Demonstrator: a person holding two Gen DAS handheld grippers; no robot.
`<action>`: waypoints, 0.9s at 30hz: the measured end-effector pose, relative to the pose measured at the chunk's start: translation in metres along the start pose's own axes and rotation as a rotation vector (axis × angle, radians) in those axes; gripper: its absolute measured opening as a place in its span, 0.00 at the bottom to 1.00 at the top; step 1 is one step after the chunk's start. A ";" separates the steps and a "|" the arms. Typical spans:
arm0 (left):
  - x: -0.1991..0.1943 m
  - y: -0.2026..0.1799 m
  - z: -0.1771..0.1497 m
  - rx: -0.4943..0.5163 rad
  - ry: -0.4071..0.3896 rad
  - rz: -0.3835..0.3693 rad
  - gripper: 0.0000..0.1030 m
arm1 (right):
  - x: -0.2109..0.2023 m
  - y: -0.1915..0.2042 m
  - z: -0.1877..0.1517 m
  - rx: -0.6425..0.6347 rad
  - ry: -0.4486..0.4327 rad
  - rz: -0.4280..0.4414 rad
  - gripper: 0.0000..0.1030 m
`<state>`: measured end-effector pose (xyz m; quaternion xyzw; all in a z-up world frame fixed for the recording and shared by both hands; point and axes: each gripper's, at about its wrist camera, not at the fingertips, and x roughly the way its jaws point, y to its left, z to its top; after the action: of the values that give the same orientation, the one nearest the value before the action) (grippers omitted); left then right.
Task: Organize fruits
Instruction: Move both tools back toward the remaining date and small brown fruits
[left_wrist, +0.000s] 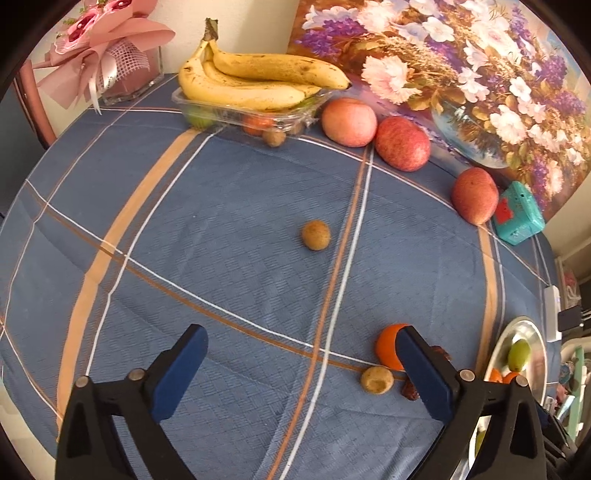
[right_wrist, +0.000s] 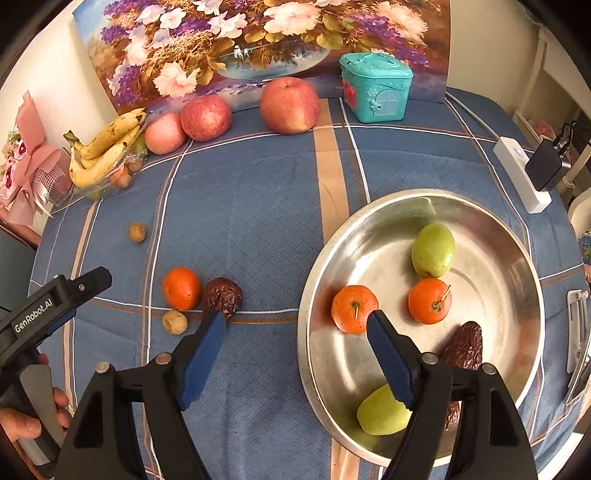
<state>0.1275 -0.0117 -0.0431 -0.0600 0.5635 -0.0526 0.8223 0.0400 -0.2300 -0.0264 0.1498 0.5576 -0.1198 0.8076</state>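
Note:
My left gripper (left_wrist: 299, 354) hangs open over the blue cloth with nothing between its fingers. Just past its right finger lie a small orange (left_wrist: 388, 347), a brown longan (left_wrist: 376, 379) and a dark date (left_wrist: 410, 391). Another longan (left_wrist: 316, 235) sits alone mid-table. My right gripper (right_wrist: 295, 325) is open and empty above the left rim of the metal bowl (right_wrist: 480, 295). The bowl holds two small oranges (right_wrist: 354, 308), two green fruits (right_wrist: 433, 250) and a date (right_wrist: 463, 347). On the cloth to its left are the orange (right_wrist: 181, 288), date (right_wrist: 222, 297) and longan (right_wrist: 174, 322).
Three apples (right_wrist: 290, 105) line the back by a flower painting (right_wrist: 258, 37). Bananas (left_wrist: 258, 81) rest on a clear plastic tray (left_wrist: 240, 110) holding small fruit. A teal toy house (right_wrist: 375, 88), a white power strip (right_wrist: 521, 177) and a pink bouquet (left_wrist: 99, 48) stand at the edges.

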 end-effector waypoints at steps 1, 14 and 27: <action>0.001 0.001 0.000 -0.002 0.000 0.007 1.00 | 0.001 -0.001 0.000 0.005 -0.003 0.007 0.85; -0.004 0.003 0.001 -0.019 -0.092 -0.022 1.00 | 0.007 0.016 0.003 -0.014 -0.046 0.121 0.95; 0.006 0.002 0.008 -0.027 -0.055 -0.057 1.00 | 0.012 0.043 0.007 -0.090 -0.084 0.182 0.83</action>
<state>0.1372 -0.0108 -0.0461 -0.0887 0.5394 -0.0665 0.8347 0.0660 -0.1936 -0.0308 0.1581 0.5121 -0.0272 0.8438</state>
